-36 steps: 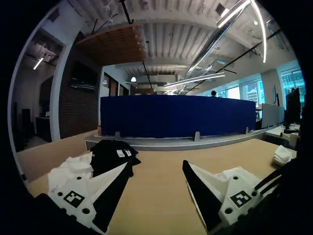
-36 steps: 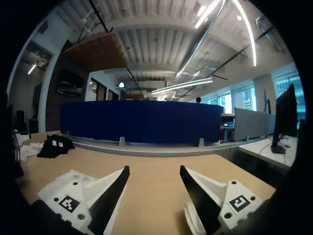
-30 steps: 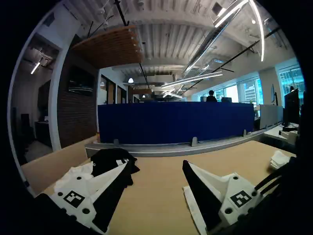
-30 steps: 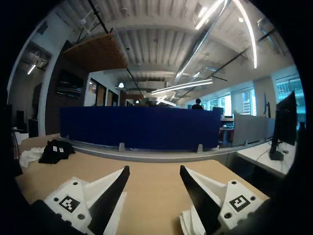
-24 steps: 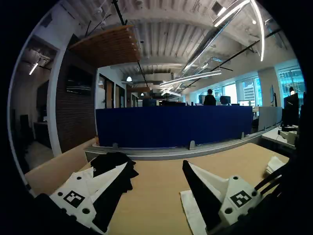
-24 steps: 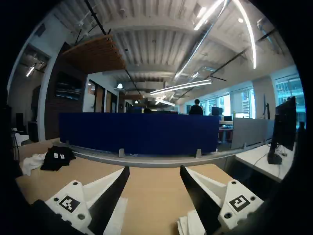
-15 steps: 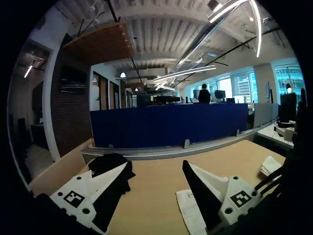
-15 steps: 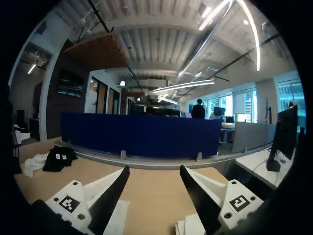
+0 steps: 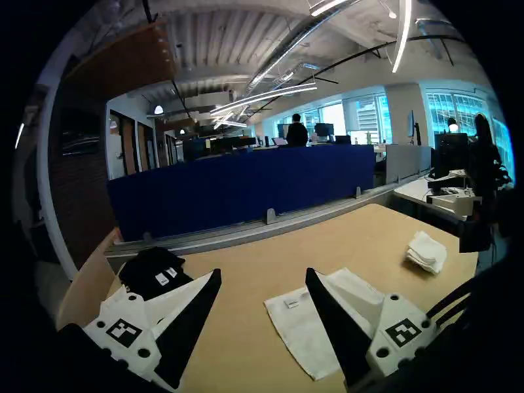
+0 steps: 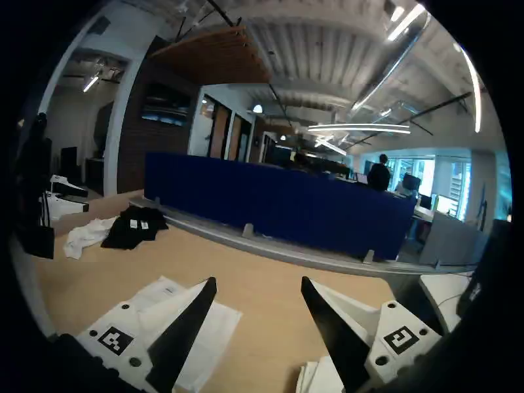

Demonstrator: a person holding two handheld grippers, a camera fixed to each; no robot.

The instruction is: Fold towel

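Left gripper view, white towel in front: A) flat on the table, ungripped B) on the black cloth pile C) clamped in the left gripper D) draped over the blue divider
A: the white towel lies flat on the table, and the left gripper is open with nothing between its fingers.

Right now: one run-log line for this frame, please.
left tongs: open, empty | right tongs: open, empty | white towel: flat on table, ungrasped | folded towels: apart, near table edge | black cloth: untouched

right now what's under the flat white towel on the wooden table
The flat white towel lies spread on the light wooden table, which shows beside it. Anything beneath is covered.
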